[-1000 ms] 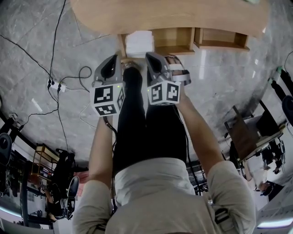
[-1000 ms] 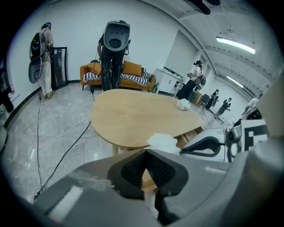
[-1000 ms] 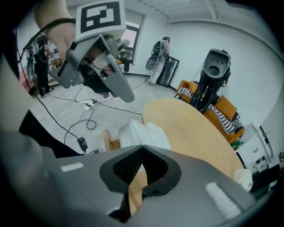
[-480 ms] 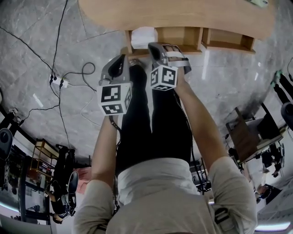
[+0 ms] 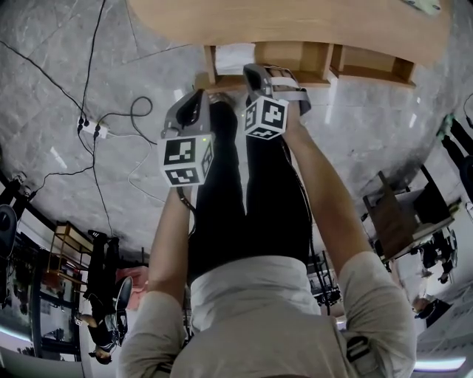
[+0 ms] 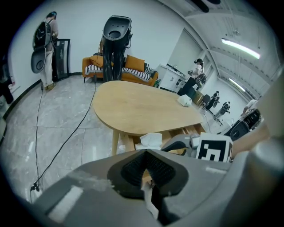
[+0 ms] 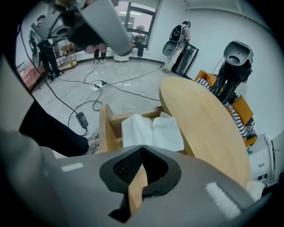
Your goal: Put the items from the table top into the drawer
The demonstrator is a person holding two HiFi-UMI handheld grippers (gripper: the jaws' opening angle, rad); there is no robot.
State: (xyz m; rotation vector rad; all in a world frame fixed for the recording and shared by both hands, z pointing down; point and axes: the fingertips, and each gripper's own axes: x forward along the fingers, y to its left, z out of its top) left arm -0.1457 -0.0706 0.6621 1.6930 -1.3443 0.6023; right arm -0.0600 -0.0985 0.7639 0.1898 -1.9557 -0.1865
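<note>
A light wooden table (image 5: pixel 295 22) has two open drawers under its near edge. The left drawer (image 5: pixel 295 57) holds crumpled white tissues (image 5: pixel 233 57) (image 7: pixel 153 131) (image 6: pixel 150 141). A small white item (image 6: pixel 184 100) (image 5: pixel 421 6) lies on the table's far end. My right gripper (image 5: pixel 255 71) (image 7: pixel 142 147) hangs shut just over that drawer's front, and only the drawer's wood shows behind its tips. My left gripper (image 5: pixel 194 98) (image 6: pixel 145 150) is shut beside it, lower left. A white sliver shows behind its tips; I cannot tell whether it is held.
The second open drawer (image 5: pixel 366 63) is to the right. The person's legs (image 5: pixel 244 199) and a shoe (image 7: pixel 91 142) stand right before the drawers. Cables and a power strip (image 5: pixel 92 133) lie on the floor at left. Chairs (image 5: pixel 399 214) stand at right.
My right gripper has sunk toward the drawer front, moving up the head view. My left gripper has shifted a little toward the table.
</note>
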